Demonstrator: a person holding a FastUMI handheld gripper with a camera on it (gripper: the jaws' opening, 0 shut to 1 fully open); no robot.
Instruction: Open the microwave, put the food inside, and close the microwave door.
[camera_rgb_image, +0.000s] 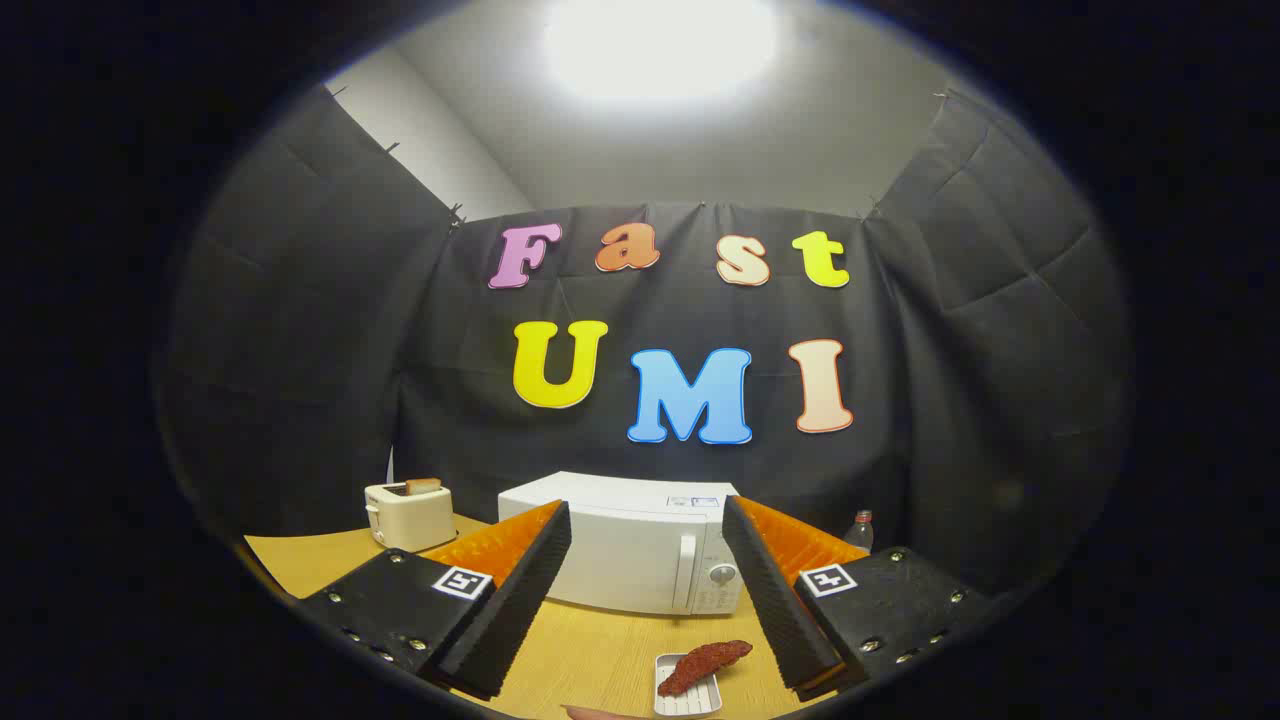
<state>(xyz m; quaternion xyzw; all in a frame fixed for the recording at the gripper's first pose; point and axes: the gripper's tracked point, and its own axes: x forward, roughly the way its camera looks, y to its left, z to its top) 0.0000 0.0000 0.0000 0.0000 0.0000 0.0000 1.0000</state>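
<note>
Between our tongs (645, 600), whose fingers stand wide apart and hold nothing, a reddish-brown strip of food (703, 665) lies across a small white ridged tray (688, 695) on the yellow wooden table (600, 650). Beyond the fingertips sits the white box-shaped microwave (625, 550), its door shut. We judge nothing done yet: opening, loading and closing all remain. Off left stands a cream toaster (410, 515).
</note>
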